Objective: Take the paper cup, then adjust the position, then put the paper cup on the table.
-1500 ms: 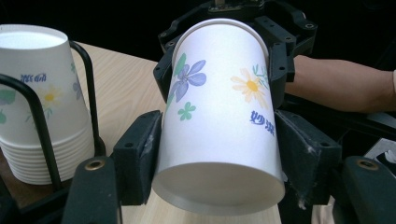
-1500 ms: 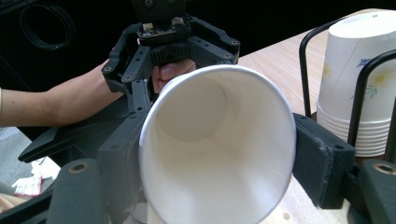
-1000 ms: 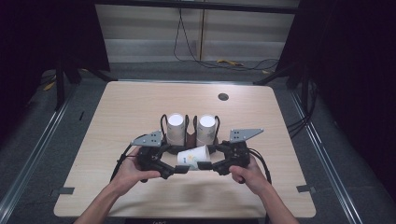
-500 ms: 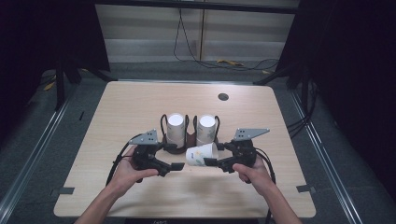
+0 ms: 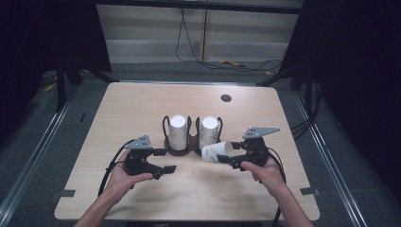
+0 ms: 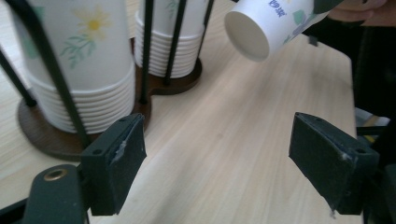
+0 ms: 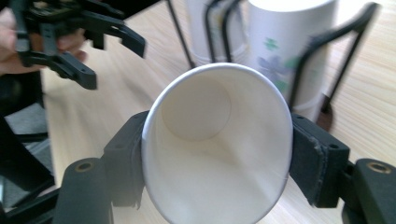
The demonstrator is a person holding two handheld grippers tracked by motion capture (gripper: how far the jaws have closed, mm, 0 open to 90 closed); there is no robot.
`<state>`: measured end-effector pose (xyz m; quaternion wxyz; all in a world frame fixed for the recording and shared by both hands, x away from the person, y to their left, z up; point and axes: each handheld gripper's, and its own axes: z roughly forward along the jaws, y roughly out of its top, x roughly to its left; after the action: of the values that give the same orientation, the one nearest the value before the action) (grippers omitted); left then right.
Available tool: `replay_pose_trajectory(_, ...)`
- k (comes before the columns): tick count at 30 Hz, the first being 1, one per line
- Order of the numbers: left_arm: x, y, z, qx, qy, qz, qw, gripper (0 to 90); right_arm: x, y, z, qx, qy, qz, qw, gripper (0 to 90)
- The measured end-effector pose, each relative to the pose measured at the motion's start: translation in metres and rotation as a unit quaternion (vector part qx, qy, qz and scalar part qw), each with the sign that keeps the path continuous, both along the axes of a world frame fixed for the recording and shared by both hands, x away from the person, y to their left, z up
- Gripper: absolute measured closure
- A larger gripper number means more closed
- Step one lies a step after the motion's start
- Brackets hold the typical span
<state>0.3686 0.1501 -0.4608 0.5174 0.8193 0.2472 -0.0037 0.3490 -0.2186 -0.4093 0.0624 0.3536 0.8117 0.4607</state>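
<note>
A light wooden table (image 5: 142, 113) is seen. A dark cup rack (image 5: 182, 150) is set at its middle, two cup stacks (image 5: 178, 132) being held.

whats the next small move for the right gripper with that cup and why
Probably tip the paper cup upright and carry it clear of the cup holder. The right gripper is clamped on it, squeezing its rim oval, and holds it on its side just beside the right stack. The left gripper stands open and empty, apart from it.

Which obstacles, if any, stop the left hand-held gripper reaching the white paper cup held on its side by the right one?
Probably none: the left hand-held gripper is open, with bare wooden table between it and the white paper cup.
</note>
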Motion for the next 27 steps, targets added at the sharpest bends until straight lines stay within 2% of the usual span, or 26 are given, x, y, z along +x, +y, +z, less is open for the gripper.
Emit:
replay_pose_trajectory(6, 0.003, -0.002, -0.002, 0.001, 0.003, 0.001, 1.0000, 18.6, 0.007, -0.006, -0.001, -0.029, 0.022, -0.023, 0.9991, 29.7)
replay_pose_trajectory(10, 0.002, -0.001, -0.003, 0.012, 0.010, 0.001, 0.9999, 18.4, 0.010, -0.011, 0.000, -0.039, 0.028, -0.033, 0.9983, 29.8)
replay_pose_trajectory(11, 0.002, 0.001, -0.004, 0.014, 0.009, 0.007, 0.9998, 18.4, 0.011, -0.014, 0.001, -0.044, 0.031, -0.043, 0.9976, 30.0)
replay_pose_trajectory(13, 0.002, 0.002, -0.005, 0.011, 0.010, 0.011, 0.9998, 18.4, 0.011, -0.016, 0.002, -0.050, 0.031, -0.047, 0.9972, 30.0)
replay_pose_trajectory(17, 0.003, 0.006, -0.005, 0.008, 0.013, 0.018, 0.9997, 18.4, 0.014, -0.025, 0.007, -0.069, 0.031, -0.068, 0.9948, 30.2)
replay_pose_trajectory(22, 0.003, 0.008, -0.007, 0.006, 0.019, 0.022, 0.9996, 18.8, 0.021, -0.034, 0.009, -0.081, 0.037, -0.090, 0.9919, 30.3)
replay_pose_trajectory(27, 0.005, 0.012, -0.009, 0.012, 0.017, 0.029, 0.9994, 18.8, 0.031, -0.039, 0.013, -0.095, 0.045, -0.110, 0.9884, 30.4)
